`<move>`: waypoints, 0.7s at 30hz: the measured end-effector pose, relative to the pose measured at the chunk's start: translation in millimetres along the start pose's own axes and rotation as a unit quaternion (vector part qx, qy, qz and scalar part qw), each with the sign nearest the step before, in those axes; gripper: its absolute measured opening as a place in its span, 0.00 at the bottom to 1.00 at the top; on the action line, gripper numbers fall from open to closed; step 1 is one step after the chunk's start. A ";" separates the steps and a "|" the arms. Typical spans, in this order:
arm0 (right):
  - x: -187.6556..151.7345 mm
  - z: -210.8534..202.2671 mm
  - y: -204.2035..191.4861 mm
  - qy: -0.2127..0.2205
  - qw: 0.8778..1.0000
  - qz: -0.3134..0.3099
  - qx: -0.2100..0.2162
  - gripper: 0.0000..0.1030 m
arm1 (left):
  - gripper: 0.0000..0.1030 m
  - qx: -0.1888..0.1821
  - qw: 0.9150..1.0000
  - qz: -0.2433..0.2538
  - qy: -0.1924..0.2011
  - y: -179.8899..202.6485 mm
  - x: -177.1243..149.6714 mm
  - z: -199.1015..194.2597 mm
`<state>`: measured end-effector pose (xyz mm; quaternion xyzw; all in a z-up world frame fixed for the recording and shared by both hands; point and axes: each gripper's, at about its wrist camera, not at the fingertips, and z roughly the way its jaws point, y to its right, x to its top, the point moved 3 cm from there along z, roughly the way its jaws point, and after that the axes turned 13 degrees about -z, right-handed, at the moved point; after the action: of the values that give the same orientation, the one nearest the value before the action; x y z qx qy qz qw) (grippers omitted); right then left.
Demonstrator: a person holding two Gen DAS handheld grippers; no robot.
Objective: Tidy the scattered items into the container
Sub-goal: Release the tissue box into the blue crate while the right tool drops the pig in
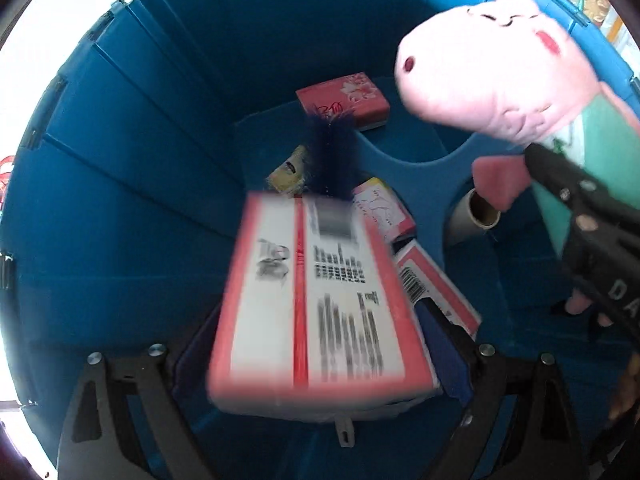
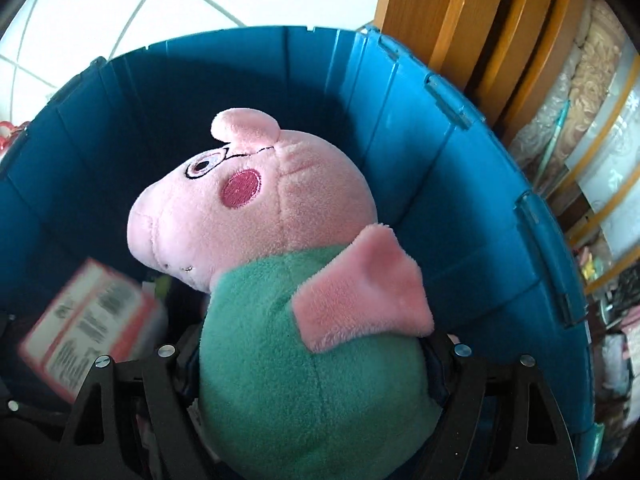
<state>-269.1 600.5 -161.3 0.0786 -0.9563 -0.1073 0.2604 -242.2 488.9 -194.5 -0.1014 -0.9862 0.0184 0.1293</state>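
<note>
Both hands are over the big blue bin (image 1: 132,128), and each one brings something to drop in.

The left gripper (image 1: 320,364) has its fingers spread wide around a pink and white box (image 1: 316,292) at the bottom middle of the left wrist picture. The box looks blurry, so I cannot be sure the fingers press on it, but it sits right between them. It looks stiff and flat, with smooth sides that may slip. The long flat sides are the best place to hold it.

The right gripper (image 2: 312,372) hugs a pink pig toy (image 2: 248,200) around its green tummy, at the bottom middle of the right wrist picture. Its fingers stand wide because the tummy is fat. The toy is soft and light and squashes easily (it will not break if it falls). The round tummy is a good place to hold, since the arm and head are floppy.

Down in the bin, in the middle of the left wrist picture, lie a red packet (image 1: 344,98), more pink boxes, something yellow and a cardboard tube (image 1: 478,216).

Next, I think, both things can be let go into the bin.
</note>
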 end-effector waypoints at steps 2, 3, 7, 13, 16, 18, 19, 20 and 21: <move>-1.3 0.9 2.0 0.000 1.000 0.008 0.010 0.80 | 0.95 0.005 1.000 0.007 0.011 6.2 -4.9 -5.5; -2.2 0.9 3.5 0.001 1.000 0.012 0.015 0.81 | 0.95 0.009 1.000 0.010 0.016 6.7 -6.2 -6.6; -2.7 -4.2 11.9 0.011 1.000 0.021 0.014 0.82 | 0.95 0.013 1.000 0.010 0.018 -11.3 5.9 0.8; 6.7 -5.9 2.0 0.020 0.999 0.020 0.025 0.83 | 0.95 0.019 1.000 0.010 0.021 -11.0 13.7 -3.6; 7.7 -7.5 1.0 0.023 0.999 0.025 0.028 0.85 | 0.95 0.020 0.999 0.015 0.025 -10.4 13.8 -5.2; 11.2 -8.9 1.1 0.024 0.999 0.028 0.029 0.85 | 0.95 0.020 0.999 0.018 0.026 -9.6 15.0 -2.4; 11.6 -9.9 1.6 0.026 0.999 0.030 0.028 0.86 | 0.95 0.020 0.999 0.019 0.027 -9.5 15.5 -1.5; 11.8 -10.8 2.2 0.028 0.999 0.032 0.027 0.86 | 0.95 0.020 0.999 0.019 0.028 -9.5 16.2 -0.2; 13.0 -8.2 6.5 0.027 0.999 0.033 0.025 0.87 | 0.95 0.019 0.999 0.019 0.029 -9.6 16.8 0.0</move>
<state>-276.5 602.8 -146.6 0.0566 -0.9533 -0.0726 0.2878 -259.9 482.9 -189.8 -0.1184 -0.9793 0.0371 0.1597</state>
